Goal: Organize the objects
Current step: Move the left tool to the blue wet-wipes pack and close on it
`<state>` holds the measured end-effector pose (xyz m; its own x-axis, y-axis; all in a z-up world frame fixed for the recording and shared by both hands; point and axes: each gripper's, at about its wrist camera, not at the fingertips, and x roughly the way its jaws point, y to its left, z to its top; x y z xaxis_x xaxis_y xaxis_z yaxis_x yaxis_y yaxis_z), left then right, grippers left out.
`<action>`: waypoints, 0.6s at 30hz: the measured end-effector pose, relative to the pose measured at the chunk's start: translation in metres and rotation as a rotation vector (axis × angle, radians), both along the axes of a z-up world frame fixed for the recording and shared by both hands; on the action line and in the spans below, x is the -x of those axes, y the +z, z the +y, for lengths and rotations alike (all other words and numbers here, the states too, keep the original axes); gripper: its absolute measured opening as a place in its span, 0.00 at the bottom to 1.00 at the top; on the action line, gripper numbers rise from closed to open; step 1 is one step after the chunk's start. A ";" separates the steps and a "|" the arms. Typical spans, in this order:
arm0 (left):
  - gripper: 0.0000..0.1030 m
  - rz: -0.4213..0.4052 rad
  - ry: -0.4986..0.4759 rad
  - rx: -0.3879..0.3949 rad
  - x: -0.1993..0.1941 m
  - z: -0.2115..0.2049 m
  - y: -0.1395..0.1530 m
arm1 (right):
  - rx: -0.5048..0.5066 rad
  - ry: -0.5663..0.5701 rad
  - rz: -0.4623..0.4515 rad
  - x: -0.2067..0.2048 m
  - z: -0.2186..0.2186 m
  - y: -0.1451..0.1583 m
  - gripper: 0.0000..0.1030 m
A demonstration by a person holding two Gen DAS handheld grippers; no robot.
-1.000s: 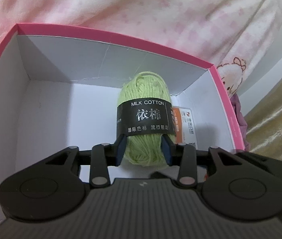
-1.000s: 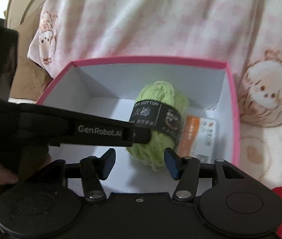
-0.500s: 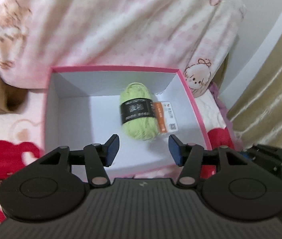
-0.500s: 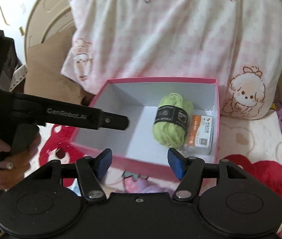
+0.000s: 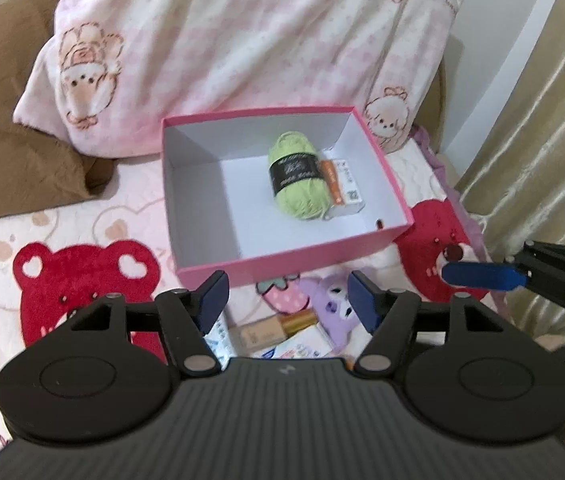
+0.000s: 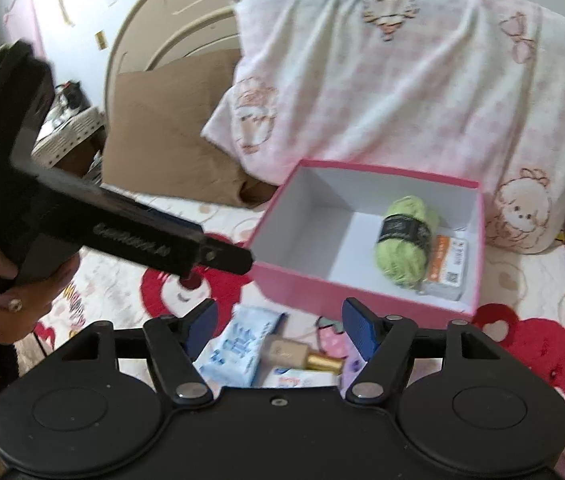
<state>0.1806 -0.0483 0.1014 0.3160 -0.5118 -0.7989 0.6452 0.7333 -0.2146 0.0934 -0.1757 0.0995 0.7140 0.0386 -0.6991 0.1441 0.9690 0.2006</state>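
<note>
Since last frame: both tongs have backed away from the pink box, so the whole box now shows instead of just its inside, and the yarn got left behind in it.
Left tongs [image 5: 286, 294]: released, blue pads spread wide with nothing between them, hovering low center of the left view, on the near side of the box.
Right tongs [image 6: 276, 322]: also spread wide and holding nothing, low center of the right view.
Pink box [image 5: 242, 270]: sits on the bed, middle of the left view, white inside, top open.
Green yarn [image 5: 298, 184]: lying in the box toward its right half, black label band round the middle.
Orange-and-white packet [image 5: 344, 186]: in the box too, right up against the yarn's right side, near the box's right wall.
Loose stuff on the bed: a blue-and-white tissue pack [image 6: 238, 350] and a beige bottle with gold cap [image 6: 302, 356] lie side by side just in front of the box, seen between the right tongs' fingers.
Pillow [image 5: 242, 40]: pink-and-white cartoon print, propped behind the box, upper part of the frame.
Bedsheet [image 5: 82, 264]: pale with red bear shapes, lower left.
</note>
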 end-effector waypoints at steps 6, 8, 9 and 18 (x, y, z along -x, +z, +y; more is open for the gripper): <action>0.63 0.071 0.027 0.022 -0.005 0.024 -0.035 | -0.028 0.071 0.004 -0.002 0.037 -0.032 0.71; 0.63 0.105 0.044 0.020 -0.009 0.032 -0.054 | -0.061 0.085 0.012 -0.007 0.045 -0.047 0.71; 0.63 0.128 0.054 0.019 -0.012 0.036 -0.063 | -0.077 0.087 0.021 -0.010 0.049 -0.054 0.71; 0.59 0.238 0.148 -0.039 -0.028 0.061 -0.137 | -0.146 0.108 0.113 -0.044 0.069 -0.119 0.71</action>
